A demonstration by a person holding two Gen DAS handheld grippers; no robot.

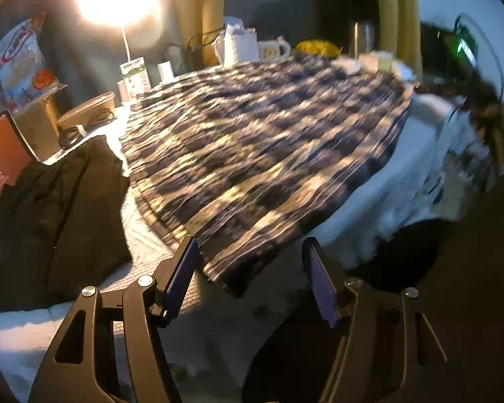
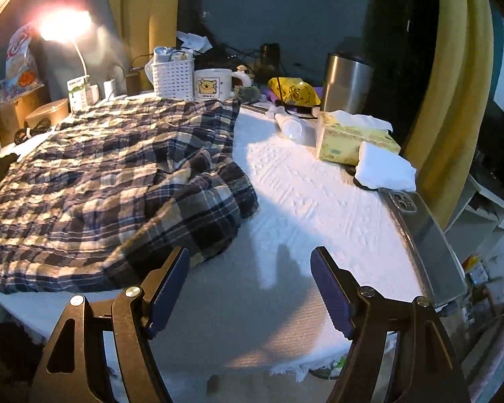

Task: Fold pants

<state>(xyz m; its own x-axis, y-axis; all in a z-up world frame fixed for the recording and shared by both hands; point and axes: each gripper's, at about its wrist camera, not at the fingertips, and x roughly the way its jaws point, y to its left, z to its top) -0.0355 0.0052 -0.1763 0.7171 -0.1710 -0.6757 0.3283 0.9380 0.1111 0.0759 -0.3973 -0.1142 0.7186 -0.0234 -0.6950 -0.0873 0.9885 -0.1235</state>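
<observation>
Left gripper (image 1: 250, 252): fingers spread wide, nothing held. Right gripper (image 2: 250, 262): likewise. One plaid pants (image 2: 117, 168) is laid on one white tablecloth (image 2: 302, 181).

Left gripper (image 1: 250, 262), right gripper (image 2: 250, 268): jaws spread wide, empty.

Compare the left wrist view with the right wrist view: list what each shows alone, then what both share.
Only the left wrist view: a dark garment beside the plaid pants, and a red screen at the edge. Only the right wrist view: a tissue box, a steel tumbler and a phone. Both: the plaid pants on the white cloth, the lit lamp, the bear mug, and open, empty jaws.
</observation>
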